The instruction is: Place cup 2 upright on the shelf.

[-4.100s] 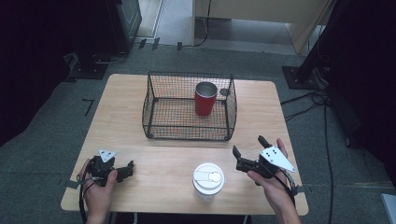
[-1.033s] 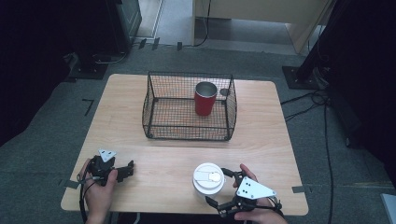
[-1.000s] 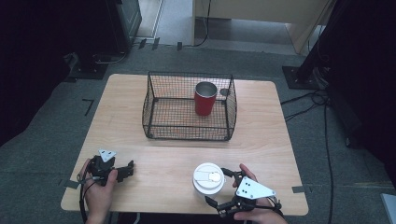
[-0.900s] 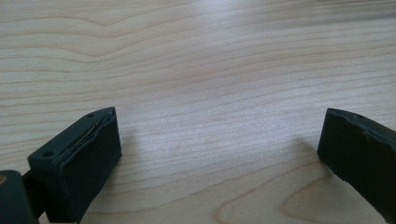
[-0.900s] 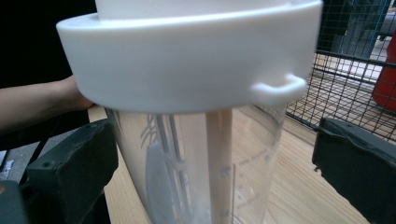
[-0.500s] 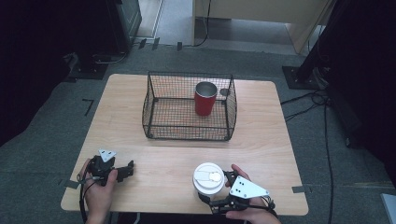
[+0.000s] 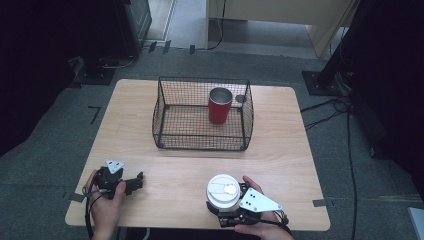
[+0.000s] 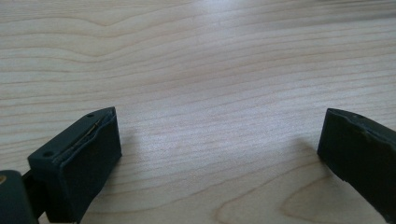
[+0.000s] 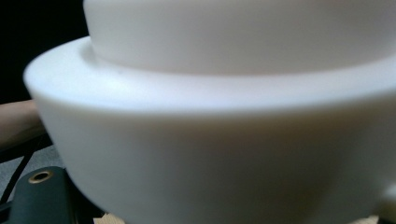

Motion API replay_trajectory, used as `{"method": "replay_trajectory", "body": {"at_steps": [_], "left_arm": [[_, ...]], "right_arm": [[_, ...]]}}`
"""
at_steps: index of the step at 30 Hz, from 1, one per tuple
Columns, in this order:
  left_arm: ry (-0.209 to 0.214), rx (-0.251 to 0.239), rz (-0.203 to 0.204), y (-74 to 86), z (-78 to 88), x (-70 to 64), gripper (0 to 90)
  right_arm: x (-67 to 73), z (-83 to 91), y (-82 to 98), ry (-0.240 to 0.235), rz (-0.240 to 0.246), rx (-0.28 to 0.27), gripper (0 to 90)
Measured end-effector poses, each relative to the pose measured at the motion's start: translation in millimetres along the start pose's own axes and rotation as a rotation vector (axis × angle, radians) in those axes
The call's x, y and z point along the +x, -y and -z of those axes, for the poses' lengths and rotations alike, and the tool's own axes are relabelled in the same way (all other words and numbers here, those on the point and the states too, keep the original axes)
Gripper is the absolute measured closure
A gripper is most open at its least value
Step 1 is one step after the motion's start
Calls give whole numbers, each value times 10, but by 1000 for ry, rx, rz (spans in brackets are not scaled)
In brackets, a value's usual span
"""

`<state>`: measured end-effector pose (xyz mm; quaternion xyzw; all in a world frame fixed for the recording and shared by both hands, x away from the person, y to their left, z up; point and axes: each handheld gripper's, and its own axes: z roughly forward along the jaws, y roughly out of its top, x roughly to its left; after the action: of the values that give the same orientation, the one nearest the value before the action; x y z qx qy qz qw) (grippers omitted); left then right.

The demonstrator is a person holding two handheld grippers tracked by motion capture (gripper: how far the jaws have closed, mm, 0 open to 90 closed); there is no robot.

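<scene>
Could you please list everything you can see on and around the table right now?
Light wooden table: one, centre.
Black wire mesh basket: one, far middle of table.
Red metal cup: one, upright inside basket, right part.
White lidded paper cup: one, near edge, at the right tool.
Black cables: several, grey floor, right.
Left tool: black, near-left, jaws open over bare wood.
Right tool: black, around the cup; grip unclear.

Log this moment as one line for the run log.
left gripper: open, idle on table | right gripper: at white lidded cup | red cup: in basket
</scene>
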<state>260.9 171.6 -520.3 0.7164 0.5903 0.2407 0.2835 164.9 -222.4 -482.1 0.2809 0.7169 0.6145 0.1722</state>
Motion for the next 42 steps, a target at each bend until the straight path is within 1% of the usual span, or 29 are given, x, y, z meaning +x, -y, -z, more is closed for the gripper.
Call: {"method": "replay_trajectory", "body": {"at_steps": [7, 11, 13, 17, 23, 27, 33, 36, 42], "left_arm": [[0, 0, 0, 0, 0, 0, 2], [0, 0, -1, 0, 0, 1, 2], [0, 2, -4, 0, 1, 3, 2], [0, 2, -4, 0, 1, 2, 2], [0, 2, -2, 0, 1, 1, 2], [0, 2, -2, 0, 1, 2, 2], [0, 2, -2, 0, 1, 1, 2], [0, 3, -4, 0, 2, 3, 2], [0, 2, -3, 0, 1, 2, 2]], "right_arm": [[4, -4, 6, 8, 7, -1, 149], [1, -7, 7, 14, 1, -6, 151], [-2, -8, 7, 24, -13, -11, 152], [2, -4, 3, 39, -15, -16, 156], [2, -23, -12, 67, -39, -21, 158], [-8, -23, -19, 95, -26, -20, 158], [-45, -1, -75, 130, -42, -46, 160], [-46, 0, -106, 136, -30, -47, 159], [-62, -10, -178, 156, -45, -62, 160]]}}
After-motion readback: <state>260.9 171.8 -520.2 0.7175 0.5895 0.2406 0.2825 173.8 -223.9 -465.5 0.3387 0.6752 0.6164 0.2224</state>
